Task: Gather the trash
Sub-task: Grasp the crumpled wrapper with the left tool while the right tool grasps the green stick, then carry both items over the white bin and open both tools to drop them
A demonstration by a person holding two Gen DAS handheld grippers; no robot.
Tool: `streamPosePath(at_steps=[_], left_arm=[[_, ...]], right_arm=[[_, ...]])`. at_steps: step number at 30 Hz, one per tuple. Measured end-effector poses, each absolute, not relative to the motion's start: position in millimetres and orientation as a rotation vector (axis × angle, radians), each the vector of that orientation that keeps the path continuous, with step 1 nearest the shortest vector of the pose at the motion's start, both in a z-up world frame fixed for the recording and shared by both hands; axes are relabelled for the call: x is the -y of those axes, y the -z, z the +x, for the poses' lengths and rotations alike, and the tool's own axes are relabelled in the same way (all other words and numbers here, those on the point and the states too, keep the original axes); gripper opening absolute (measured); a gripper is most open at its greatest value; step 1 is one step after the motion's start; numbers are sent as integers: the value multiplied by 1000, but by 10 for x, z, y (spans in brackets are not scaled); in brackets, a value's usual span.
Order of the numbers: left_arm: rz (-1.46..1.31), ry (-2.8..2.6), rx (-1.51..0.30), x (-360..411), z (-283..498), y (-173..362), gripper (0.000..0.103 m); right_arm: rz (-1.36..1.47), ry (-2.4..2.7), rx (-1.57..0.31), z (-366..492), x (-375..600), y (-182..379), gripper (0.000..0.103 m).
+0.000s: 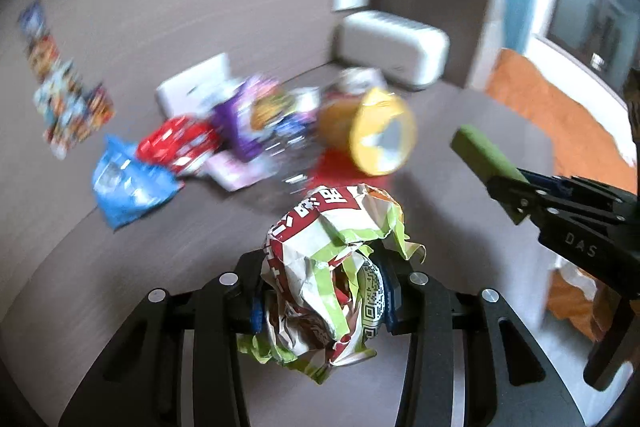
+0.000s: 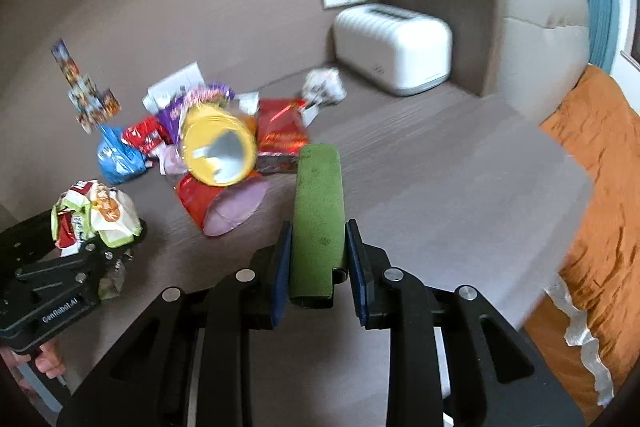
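Ahead of both my grippers, against the back wall and to the left of the white ribbed toaster [image 2: 394,47], lies the heap of bright snack wrappers [image 2: 200,131] with a yellow foil-lidded tub [image 2: 218,151] tipped toward me on its near edge. My left gripper [image 1: 324,291] is clamped on a crumpled red, white and lime-green paper wrapper [image 1: 332,267], which sits bunched between the blue pads. My right gripper [image 2: 318,259] is closed on a green felt-covered block [image 2: 318,215] whose long axis points straight forward along the fingers, toward the right flank of the heap. Left of the toaster, the tub looks about equally near to either gripper, and both are full. No bin is in view, so I cannot tell where these go.
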State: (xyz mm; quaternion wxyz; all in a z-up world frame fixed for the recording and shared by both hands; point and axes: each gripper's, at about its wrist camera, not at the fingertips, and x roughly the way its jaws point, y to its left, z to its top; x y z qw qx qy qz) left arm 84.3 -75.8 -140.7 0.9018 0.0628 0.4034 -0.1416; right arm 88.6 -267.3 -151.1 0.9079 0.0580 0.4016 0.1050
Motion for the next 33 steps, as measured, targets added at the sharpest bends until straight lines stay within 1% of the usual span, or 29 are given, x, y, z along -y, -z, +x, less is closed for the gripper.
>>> streamPosePath(at_steps=[5, 6, 9, 14, 18, 23, 27, 32, 33], left_arm=[[195, 460, -804, 1379, 652, 1256, 41], [216, 504, -798, 1551, 587, 1258, 41], [274, 624, -804, 2066, 482, 1354, 41], [361, 818, -845, 2867, 233, 1681, 41], [427, 934, -875, 3405, 16, 2013, 41], [521, 1038, -946, 3999, -141, 2660, 41], [573, 1073, -1047, 4403, -119, 3449, 41], [568, 1095, -1167, 4742, -97, 4511, 41], [583, 1091, -1182, 4794, -89, 4765, 41]], right_arm=[[149, -154, -805, 455, 3174, 1305, 27], [173, -100, -773, 357, 3274, 1292, 27], [170, -18, -777, 37, 3605, 1311, 27], [197, 136, -821, -431, 4169, 1547, 27], [240, 219, -882, -728, 4527, 1897, 27], [300, 271, -975, -873, 4844, 2563, 27], [316, 297, -1042, -914, 5058, 3233, 27], [364, 308, -1103, -958, 5325, 4248, 27], [364, 311, -1123, -951, 5362, 4526, 27]])
